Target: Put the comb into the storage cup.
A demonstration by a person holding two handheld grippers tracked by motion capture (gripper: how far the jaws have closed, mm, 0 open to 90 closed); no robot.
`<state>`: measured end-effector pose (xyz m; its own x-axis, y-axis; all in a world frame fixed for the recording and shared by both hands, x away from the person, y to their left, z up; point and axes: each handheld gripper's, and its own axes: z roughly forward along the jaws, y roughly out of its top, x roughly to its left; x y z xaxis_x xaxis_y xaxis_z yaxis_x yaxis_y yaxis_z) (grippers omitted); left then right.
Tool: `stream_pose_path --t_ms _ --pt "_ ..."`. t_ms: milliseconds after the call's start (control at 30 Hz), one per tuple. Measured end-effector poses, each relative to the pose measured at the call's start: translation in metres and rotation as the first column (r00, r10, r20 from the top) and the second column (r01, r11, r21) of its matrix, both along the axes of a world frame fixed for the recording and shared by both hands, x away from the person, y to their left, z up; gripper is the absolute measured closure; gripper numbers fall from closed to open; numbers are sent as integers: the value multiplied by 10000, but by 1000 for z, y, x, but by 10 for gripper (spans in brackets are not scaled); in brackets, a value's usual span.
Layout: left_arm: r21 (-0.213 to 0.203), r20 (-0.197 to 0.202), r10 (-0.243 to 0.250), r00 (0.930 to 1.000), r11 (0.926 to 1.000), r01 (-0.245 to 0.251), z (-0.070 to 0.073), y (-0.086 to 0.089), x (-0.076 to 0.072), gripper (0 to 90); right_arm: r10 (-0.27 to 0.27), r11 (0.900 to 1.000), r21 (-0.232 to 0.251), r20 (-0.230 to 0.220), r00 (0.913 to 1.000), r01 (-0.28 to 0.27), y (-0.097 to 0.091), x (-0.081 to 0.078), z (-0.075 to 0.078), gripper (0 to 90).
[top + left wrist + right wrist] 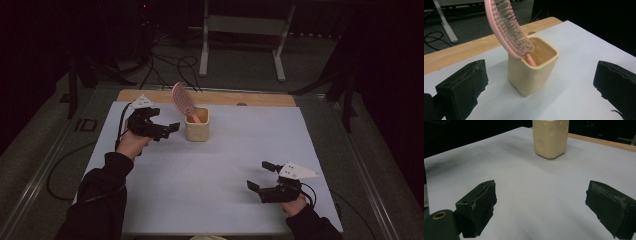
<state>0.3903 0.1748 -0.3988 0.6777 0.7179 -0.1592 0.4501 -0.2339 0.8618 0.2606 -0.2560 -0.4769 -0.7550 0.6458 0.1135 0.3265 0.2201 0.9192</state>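
Note:
A cream square cup (197, 125) stands near the back of the white table sheet (225, 155). A pink hairbrush (183, 101) stands in it handle down, its head leaning up and to the left. In the left gripper view the cup (532, 72) and the brush (509, 27) are close ahead. My left gripper (167, 131) is just left of the cup, open, holding nothing. My right gripper (261, 176) is near the front right of the sheet, open and empty, pointing toward the cup (550, 137) far ahead.
A wooden strip (150, 96) shows along the table's back edge. Cables (165, 65) and a white metal stand (205, 45) lie on the dark floor behind. Dark floor borders the table on both sides.

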Motion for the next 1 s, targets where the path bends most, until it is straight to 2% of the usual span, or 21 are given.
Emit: stream_pose_path --t_ms 167,567,767,1000 --pt "143 -28 -160 9999 9998 160 -7 2 -10 0 -9 10000 -17 6 10000 9 1 0 0 93" --pt "199 -98 -416 9991 9989 418 -25 12 -32 0 -13 10000 -36 24 10000 13 1 0 0 94" --pt "445 -198 -451 9988 9980 460 -33 14 -41 0 14 9999 -105 43 10000 -14 1 0 -1 94" --pt "377 -334 -571 9978 9976 584 -43 20 -52 0 25 9999 -99 7 10000 -25 2 0 -1 94"
